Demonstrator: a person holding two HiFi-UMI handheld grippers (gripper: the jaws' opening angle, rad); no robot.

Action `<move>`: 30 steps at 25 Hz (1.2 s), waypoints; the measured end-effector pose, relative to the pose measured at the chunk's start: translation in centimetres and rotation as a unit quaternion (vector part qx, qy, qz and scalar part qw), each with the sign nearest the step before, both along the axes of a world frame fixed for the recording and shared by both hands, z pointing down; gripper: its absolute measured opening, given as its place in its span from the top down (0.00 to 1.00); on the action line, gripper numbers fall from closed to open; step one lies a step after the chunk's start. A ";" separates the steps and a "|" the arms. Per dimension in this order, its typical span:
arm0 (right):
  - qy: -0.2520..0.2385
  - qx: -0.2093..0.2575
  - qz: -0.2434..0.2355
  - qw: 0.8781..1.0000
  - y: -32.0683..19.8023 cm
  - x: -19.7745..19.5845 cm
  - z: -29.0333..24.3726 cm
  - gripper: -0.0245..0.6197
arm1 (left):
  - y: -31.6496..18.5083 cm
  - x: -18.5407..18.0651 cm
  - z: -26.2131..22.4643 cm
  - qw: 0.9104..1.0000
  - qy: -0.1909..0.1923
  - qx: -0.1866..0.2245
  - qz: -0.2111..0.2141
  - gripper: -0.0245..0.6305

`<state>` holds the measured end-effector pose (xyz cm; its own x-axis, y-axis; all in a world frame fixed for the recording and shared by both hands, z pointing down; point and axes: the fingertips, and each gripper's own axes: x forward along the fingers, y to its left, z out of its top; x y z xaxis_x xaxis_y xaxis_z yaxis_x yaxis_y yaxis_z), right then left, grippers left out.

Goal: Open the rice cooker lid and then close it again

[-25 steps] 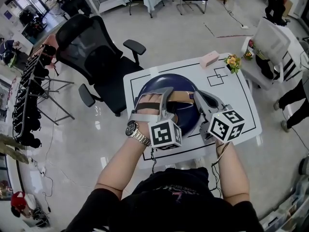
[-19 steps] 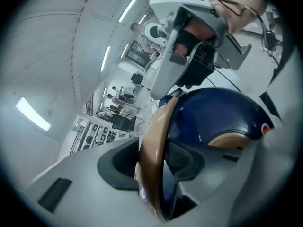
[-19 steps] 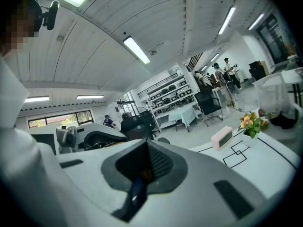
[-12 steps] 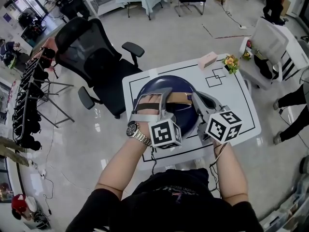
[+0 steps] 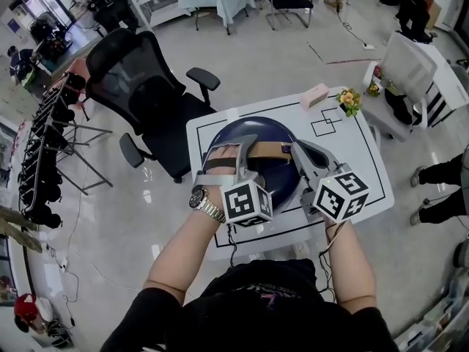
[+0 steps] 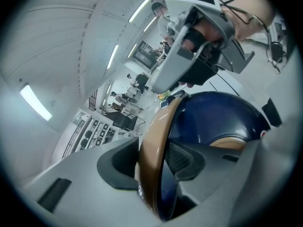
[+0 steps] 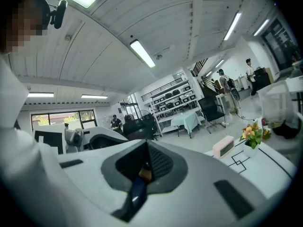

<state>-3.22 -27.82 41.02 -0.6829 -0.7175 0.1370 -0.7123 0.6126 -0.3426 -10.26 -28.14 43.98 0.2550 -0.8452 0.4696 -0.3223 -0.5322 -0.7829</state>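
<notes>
A round navy rice cooker [image 5: 253, 132] with a tan carry handle [image 5: 272, 148] across its lid stands on the white table [image 5: 355, 160]. My left gripper [image 5: 244, 144] reaches over the left of the lid. In the left gripper view its jaws are closed on the tan handle [image 6: 154, 141], with both pads pressing on it, and the blue lid [image 6: 215, 119] lies behind. My right gripper [image 5: 297, 149] rests at the handle's right end. In the right gripper view its jaws [image 7: 144, 167] are shut, with only a thin sliver of blue and tan showing in the slit.
A pink box [image 5: 315, 94] and a small pot of flowers [image 5: 350, 97] sit at the table's far right corner, beside black square outlines. A black office chair [image 5: 146, 86] stands close to the table's left side. A person's legs [image 5: 440, 174] show at the right.
</notes>
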 end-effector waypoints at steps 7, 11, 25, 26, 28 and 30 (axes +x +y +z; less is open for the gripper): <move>-0.019 0.040 0.028 0.999 -0.3 2.3 -3.8 0.96 | 0.0 -1.2 -2.0 0.999 0.051 0.008 -0.016 0.72; -0.021 0.051 0.045 0.997 -0.4 3.7 -5.1 0.96 | 0.2 -2.4 -3.5 0.995 0.097 0.013 -0.029 0.71; -0.018 0.055 0.041 0.997 -0.9 2.2 -5.8 0.96 | 1.0 -9.6 -8.6 0.948 0.312 0.030 -0.059 0.72; -0.018 0.055 0.038 0.998 -0.9 1.8 -5.8 0.96 | 1.1 -10.4 -8.8 0.943 0.325 0.032 -0.064 0.72; -0.019 0.056 0.031 0.998 -0.9 0.8 -5.9 0.96 | 1.2 -11.7 -9.4 0.934 0.348 0.037 -0.071 0.72; -0.019 0.056 0.023 0.998 -1.0 0.0 -5.9 0.96 | 1.3 -12.6 -9.7 0.927 0.365 0.042 -0.077 0.73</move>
<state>-3.27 -28.79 35.14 -0.6520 -0.7576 0.0296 -0.7285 0.6152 -0.3015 -22.90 -26.81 34.27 0.3518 -0.9239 0.1506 -0.8500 -0.3827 -0.3619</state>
